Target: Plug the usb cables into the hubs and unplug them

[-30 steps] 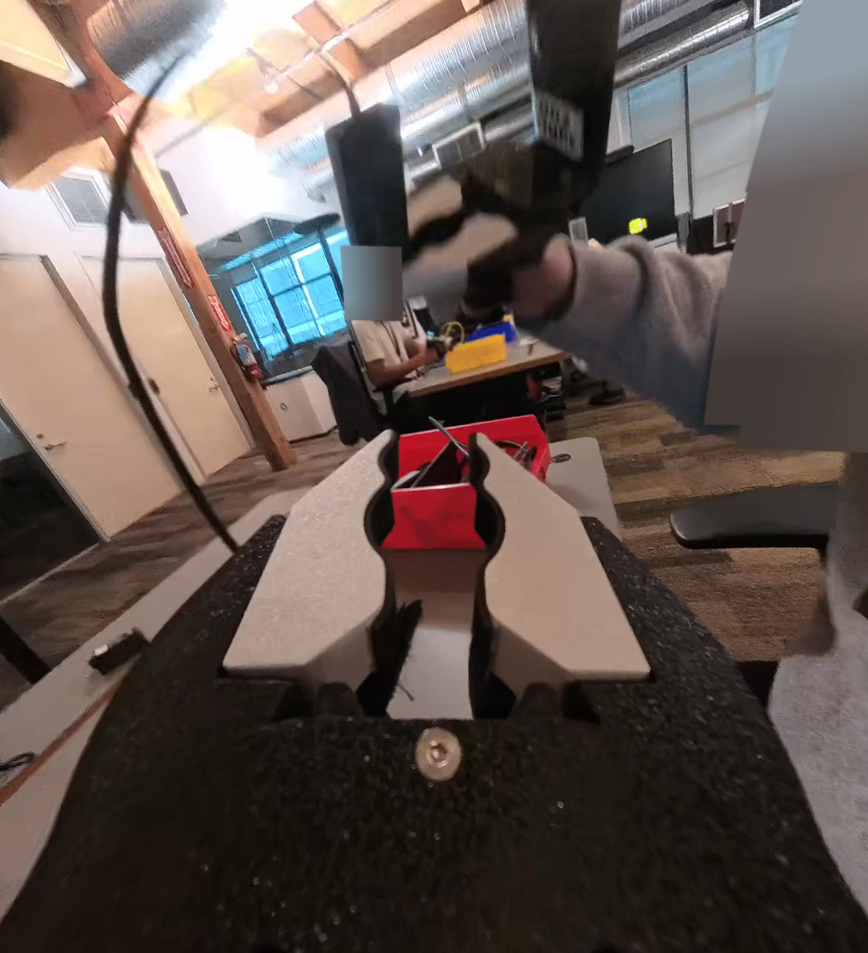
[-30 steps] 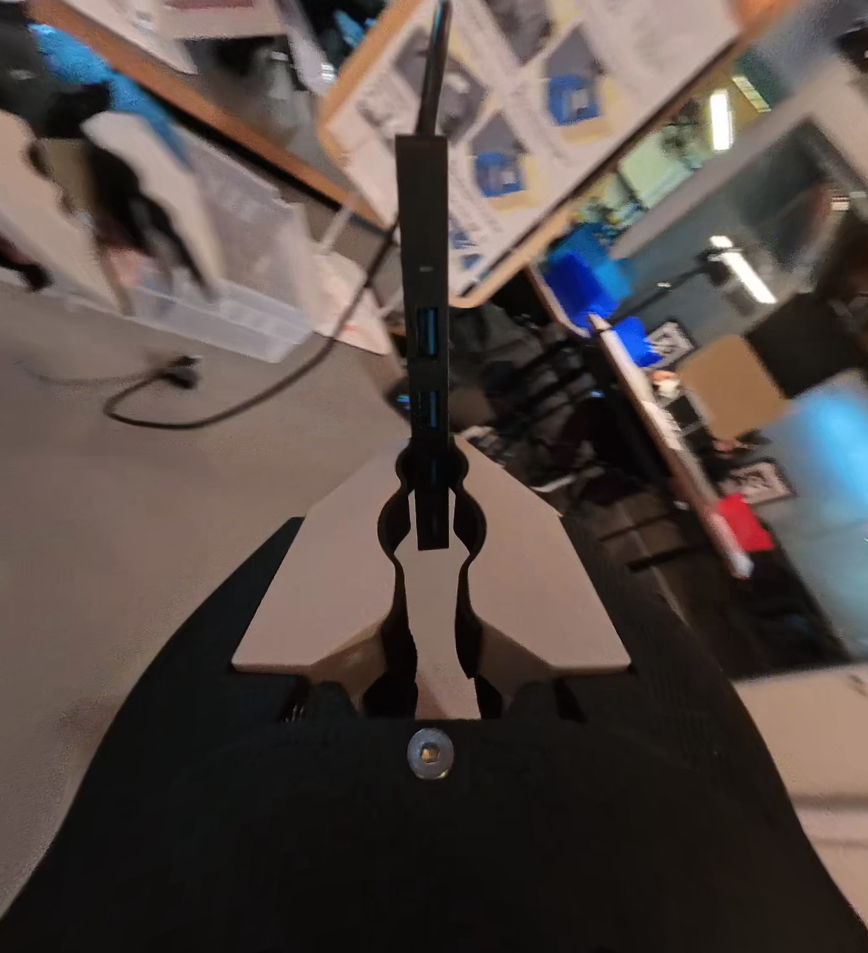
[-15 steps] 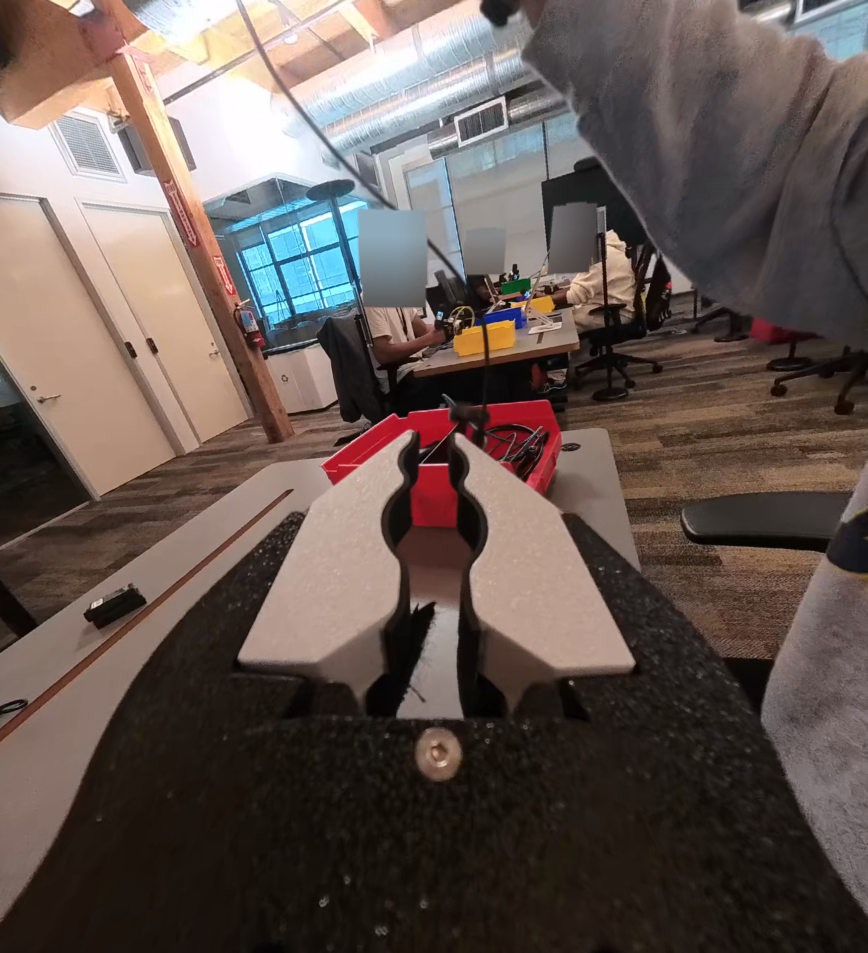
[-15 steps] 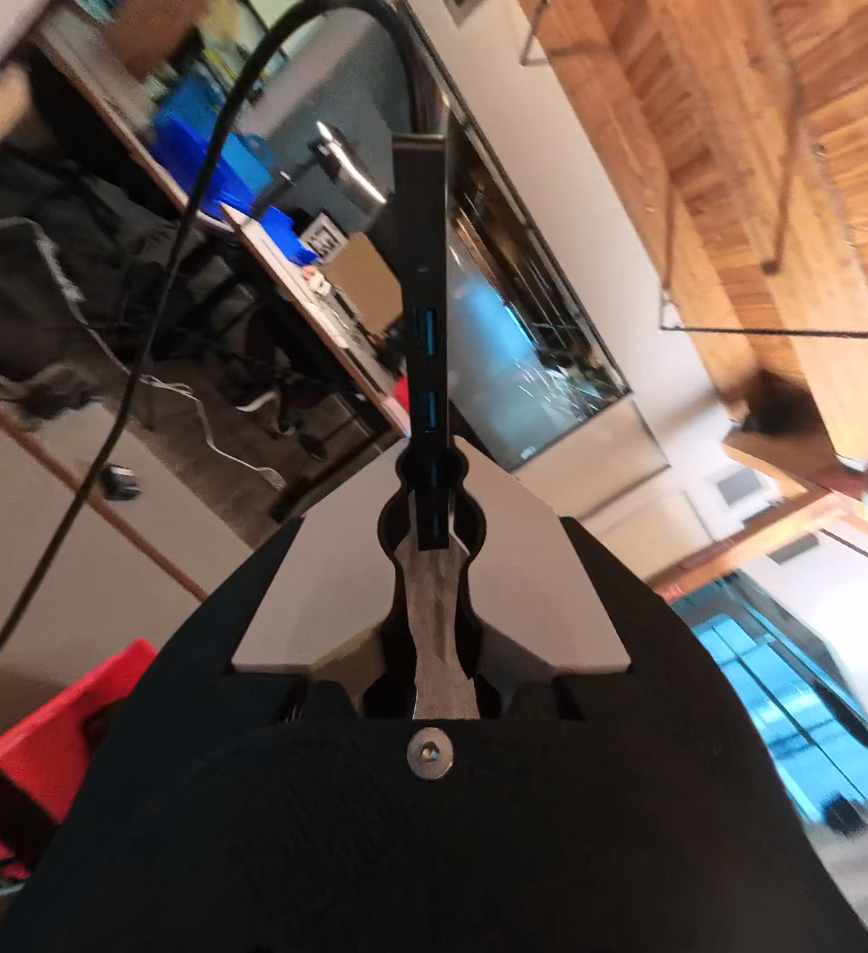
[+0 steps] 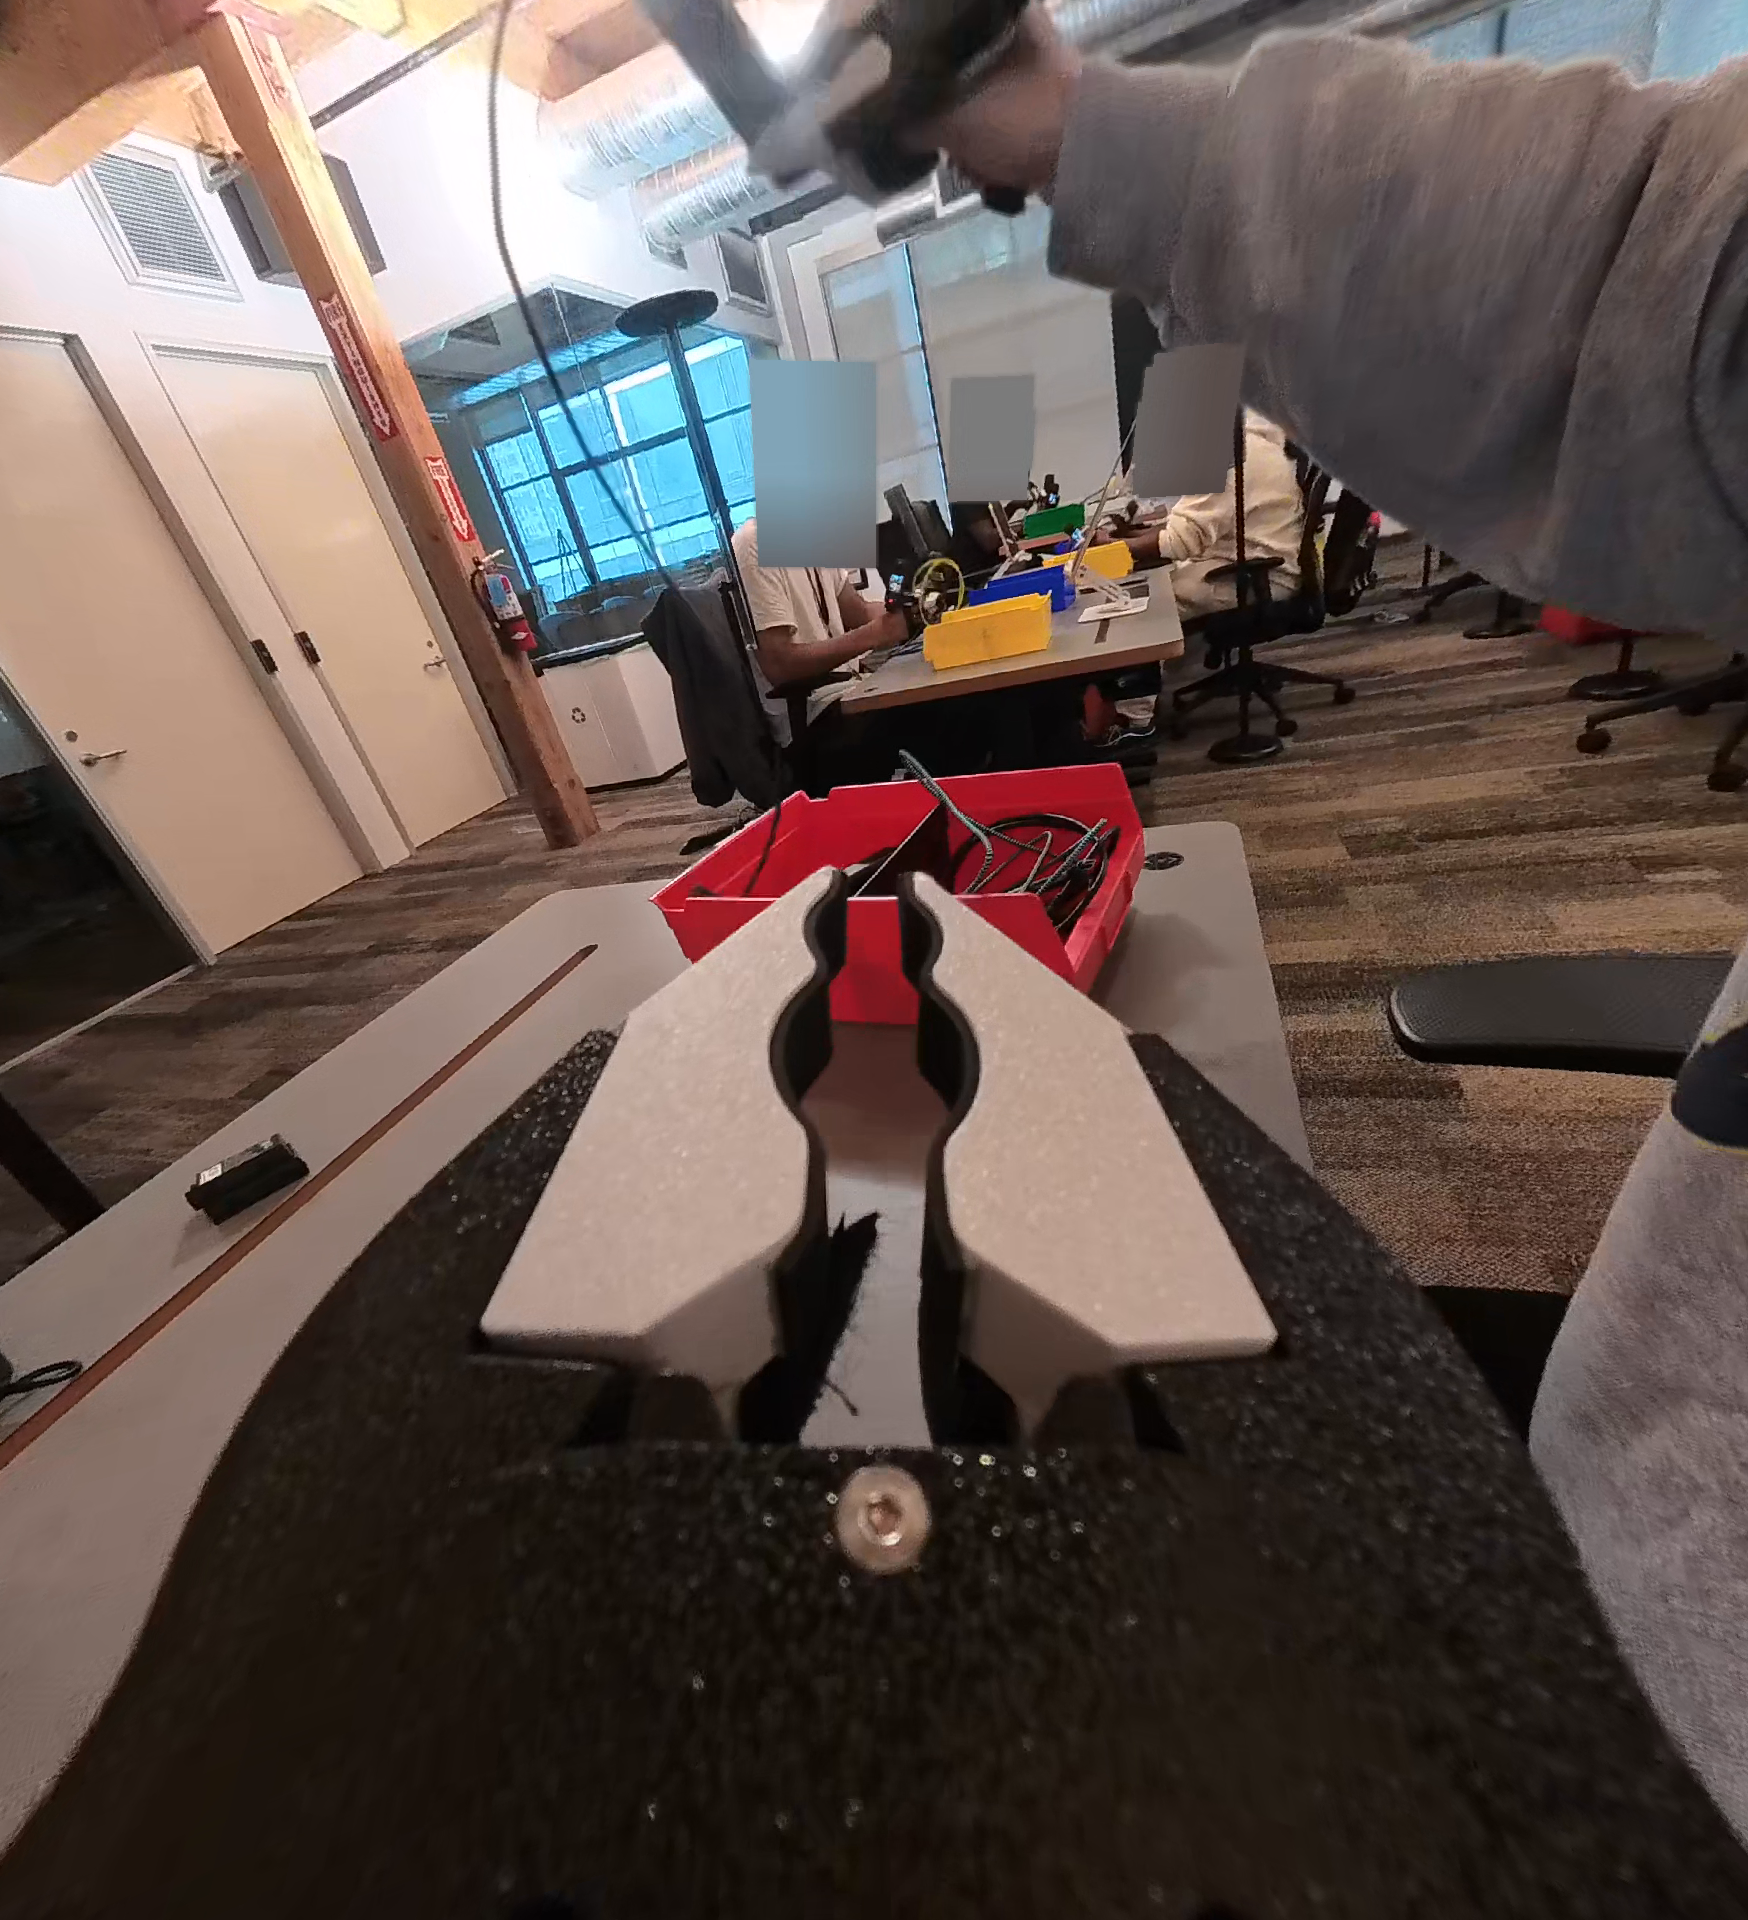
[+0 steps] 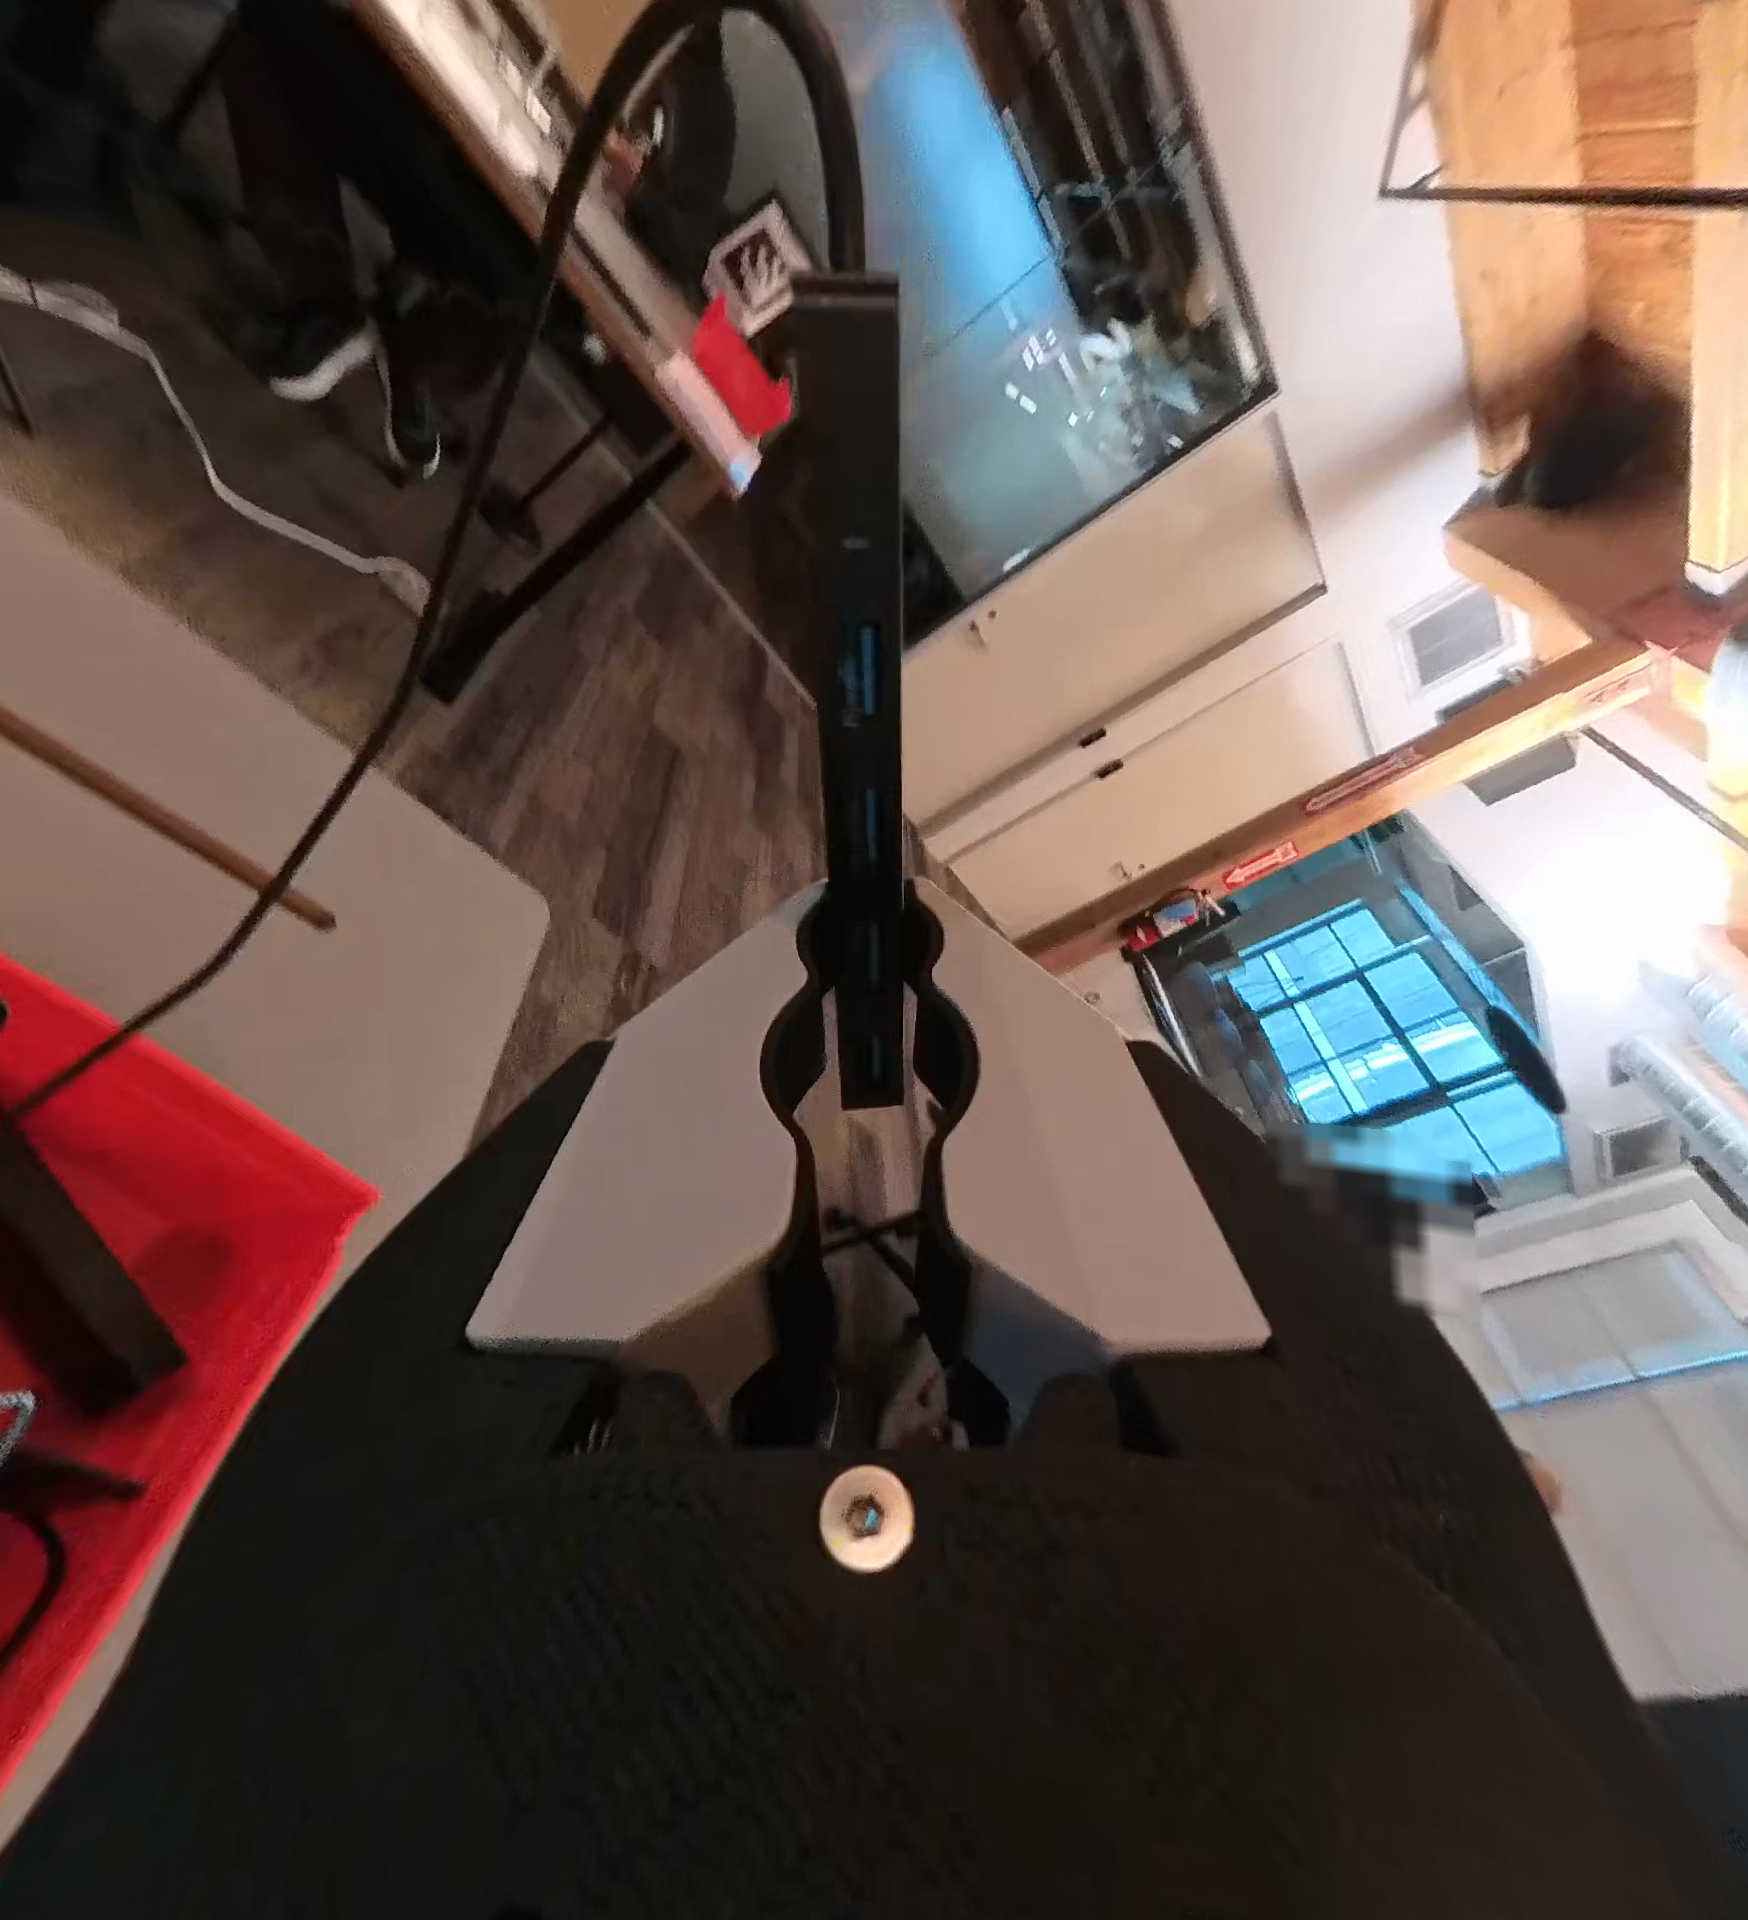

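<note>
My right gripper (image 6: 865,904) is shut on a slim black USB hub (image 6: 859,623), seen edge-on with blue ports and sticking out past the fingertips. The hub's black cable (image 6: 496,416) arcs from its far end down towards the red bin (image 6: 174,1195). In the left wrist view the right gripper (image 5: 849,104) is blurred, high up, held by a hand in a grey sleeve (image 5: 1472,312). My left gripper (image 5: 872,894) is low over the table, pointing at the red bin (image 5: 953,966). Its jaws stand nearly together with a narrow slit, empty.
The red bin holds tangled cables (image 5: 1036,842) and a black block (image 6: 28,1247). A small black item (image 5: 246,1179) lies on the grey table (image 5: 1192,987) at the left. A black chair armrest (image 5: 1545,1008) is at the right. People sit at a far desk.
My right gripper has swung round with the hub, up and over the red bin. My left gripper's jaws have narrowed since a second ago, and it has stayed low.
</note>
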Available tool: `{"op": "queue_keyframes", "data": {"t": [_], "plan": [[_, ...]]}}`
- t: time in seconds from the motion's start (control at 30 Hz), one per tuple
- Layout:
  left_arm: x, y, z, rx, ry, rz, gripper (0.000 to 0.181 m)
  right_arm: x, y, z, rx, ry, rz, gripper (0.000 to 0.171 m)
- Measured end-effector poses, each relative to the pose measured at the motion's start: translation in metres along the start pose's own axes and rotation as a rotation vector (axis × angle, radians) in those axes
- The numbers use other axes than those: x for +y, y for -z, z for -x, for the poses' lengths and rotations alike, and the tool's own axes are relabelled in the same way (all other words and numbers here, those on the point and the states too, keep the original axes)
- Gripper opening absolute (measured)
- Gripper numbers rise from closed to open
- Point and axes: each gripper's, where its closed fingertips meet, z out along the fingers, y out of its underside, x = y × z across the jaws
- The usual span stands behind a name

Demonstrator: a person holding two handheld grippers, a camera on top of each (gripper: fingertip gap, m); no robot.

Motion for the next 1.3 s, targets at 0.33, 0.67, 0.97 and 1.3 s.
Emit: {"op": "queue_keyframes", "data": {"t": [0.33, 0.67, 0.97, 1.3], "plan": [[0.001, 0.006, 0.012, -0.025, 0.035, -0.01, 0.006, 0.096, -0.028, 0.101, -0.211, 0.712, 0.266, 0.008], [-0.005, 0.005, 0.009, 0.021, 0.12, -0.069, 0.005, 0.168, -0.033, 0.261, -0.79, 1.065, 0.4, 0.008], [0.004, 0.002, 0.011, 0.037, 0.153, -0.057, 0.0, 0.214, -0.055, 0.327, -1.001, 0.616, 0.658, 0.009], [0.047, -0.02, 0.029, -0.088, 0.229, 0.01, 0.004, 0.198, -0.071, 0.279, -0.711, 0.268, 0.652, 0.07]]}}
